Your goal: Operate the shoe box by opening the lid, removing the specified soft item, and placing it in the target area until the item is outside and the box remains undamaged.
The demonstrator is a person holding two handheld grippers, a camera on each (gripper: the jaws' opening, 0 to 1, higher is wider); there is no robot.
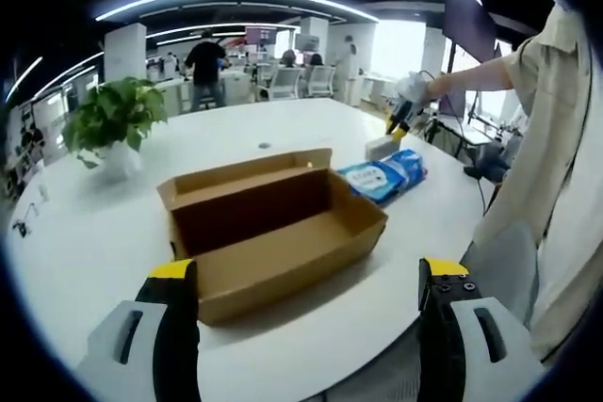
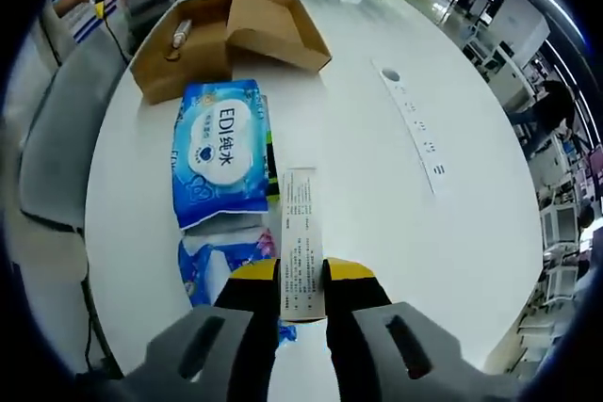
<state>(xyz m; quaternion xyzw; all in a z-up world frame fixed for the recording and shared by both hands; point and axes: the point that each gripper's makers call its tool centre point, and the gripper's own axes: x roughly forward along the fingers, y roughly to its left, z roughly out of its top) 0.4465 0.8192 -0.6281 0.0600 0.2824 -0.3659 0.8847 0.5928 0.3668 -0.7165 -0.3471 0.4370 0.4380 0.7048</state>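
— What do we see in the left gripper view?
— Our left tongs (image 1: 311, 280) gape wide, holding nothing, over the open shoe box (image 1: 273, 228) on the white bench (image 1: 85, 242); blue wipes packs (image 1: 384, 176) lie just right of it.

— And in the right gripper view?
— A blue wipes pack (image 2: 219, 152) lies flat beside the shoe box (image 2: 226, 30). Our right tongs (image 2: 301, 275) are pinched on a slim white carton (image 2: 301, 237) lying just right of the packs.
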